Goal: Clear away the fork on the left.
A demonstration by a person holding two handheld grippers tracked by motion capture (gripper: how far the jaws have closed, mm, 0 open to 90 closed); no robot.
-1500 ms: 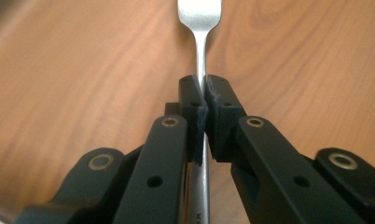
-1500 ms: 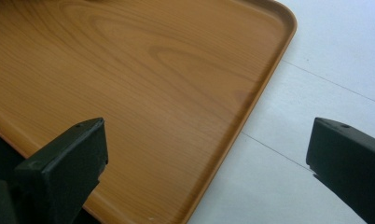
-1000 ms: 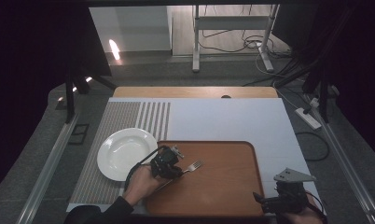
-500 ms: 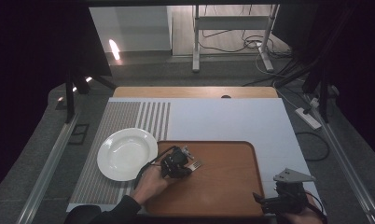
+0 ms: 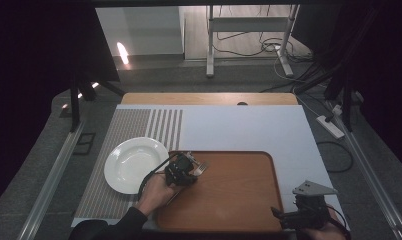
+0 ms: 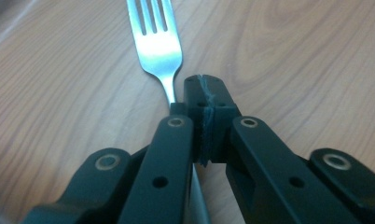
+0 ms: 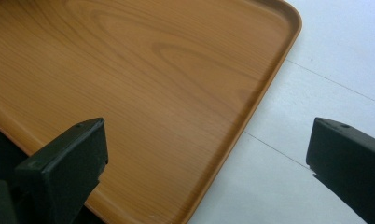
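Steel fork (image 6: 157, 46) with 4 tines lies on the wooden tray (image 5: 239, 190), its neck beside the left gripper's (image 6: 205, 93) pressed-together jaws.

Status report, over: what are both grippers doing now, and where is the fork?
Left gripper shut on fork neck. Fork flat on wooden tray, tines forward. Right gripper open, idle at tray corner. White plate beside tray; nothing blocking.

A: Any writing, label, brand or number to read anywhere?
B: None. Nothing legible in the high view or in either gripper view.
A: Not on any surface close to the tongs?
B: No, every surface there is plain, with no marks or signs.
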